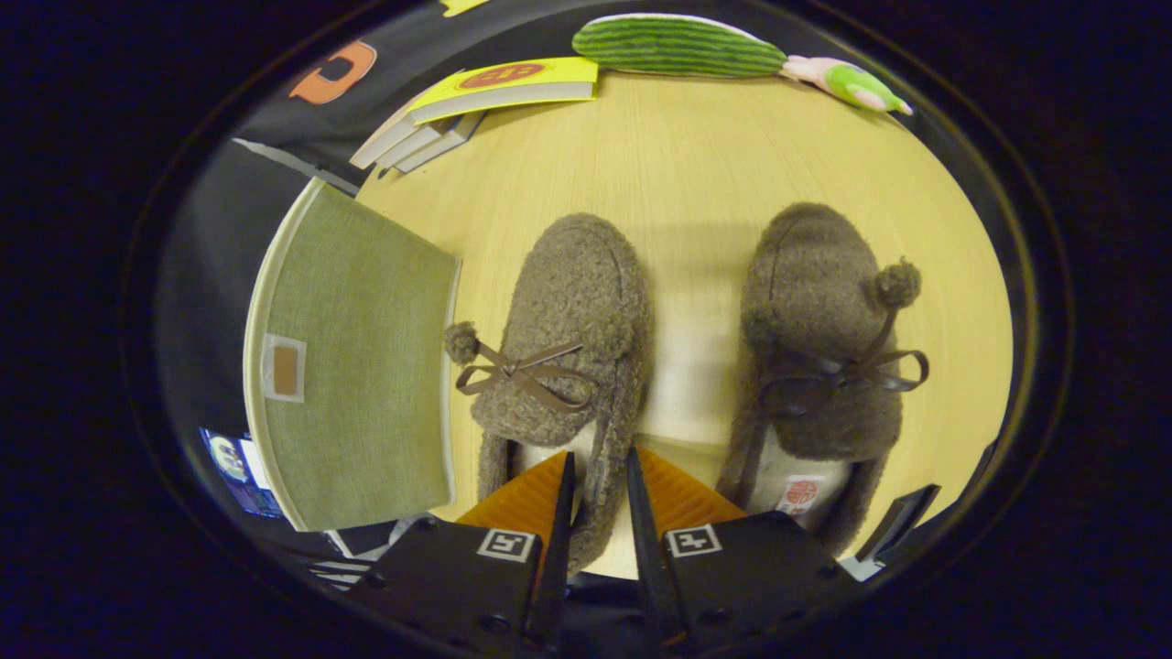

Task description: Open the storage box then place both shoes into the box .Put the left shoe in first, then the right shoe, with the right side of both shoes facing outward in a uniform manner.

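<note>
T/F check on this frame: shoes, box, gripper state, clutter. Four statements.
1. The hand-held gripper has its fingers either side of the left-hand shoe's heel edge. True.
2. The storage box stands open. False: its green lid is closed.
3. Both shoes already lie in the box. False: both, including the other shoe, sit on the table.
4. Books lie beyond the box. True.

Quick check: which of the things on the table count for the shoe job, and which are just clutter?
For the job: storage box, lid closed; left shoe, its heel rim pinched in the claw; right shoe.
Clutter: books; striped green cushion; small plush toy.
</note>
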`<action>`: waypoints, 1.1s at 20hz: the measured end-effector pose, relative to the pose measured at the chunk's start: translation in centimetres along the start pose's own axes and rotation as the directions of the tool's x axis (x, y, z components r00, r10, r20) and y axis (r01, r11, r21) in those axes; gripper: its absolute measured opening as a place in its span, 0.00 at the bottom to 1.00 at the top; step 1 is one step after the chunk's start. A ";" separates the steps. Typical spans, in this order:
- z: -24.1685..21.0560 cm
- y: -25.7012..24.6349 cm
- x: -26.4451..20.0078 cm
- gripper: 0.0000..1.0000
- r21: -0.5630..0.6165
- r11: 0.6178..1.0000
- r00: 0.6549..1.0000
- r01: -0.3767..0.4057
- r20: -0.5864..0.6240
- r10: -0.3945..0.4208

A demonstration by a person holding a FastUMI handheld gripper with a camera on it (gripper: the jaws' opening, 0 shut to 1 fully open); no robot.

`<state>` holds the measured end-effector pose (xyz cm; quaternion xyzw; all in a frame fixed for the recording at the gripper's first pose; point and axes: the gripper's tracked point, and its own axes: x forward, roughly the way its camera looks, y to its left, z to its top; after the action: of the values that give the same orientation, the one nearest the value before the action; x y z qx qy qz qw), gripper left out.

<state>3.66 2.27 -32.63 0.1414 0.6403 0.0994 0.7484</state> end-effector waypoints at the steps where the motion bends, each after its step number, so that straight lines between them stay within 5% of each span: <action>1: 0.1 -0.1 0.0 0.35 0.012 1.000 1.000 -0.006 0.002 0.005; 6: -0.1 0.4 -0.3 0.09 0.122 0.989 0.996 -0.087 0.034 0.083; 8: -0.3 1.1 -0.3 0.06 0.180 0.973 0.990 -0.142 0.049 0.136; 14: -3.5 4.0 -6.5 0.06 0.205 0.937 0.954 -0.282 0.164 0.251; 22: -4.8 15.0 -20.1 0.06 0.016 0.919 0.877 -0.393 0.306 0.370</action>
<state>-3.82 10.16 -9.56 0.3069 0.4833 0.1976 0.7957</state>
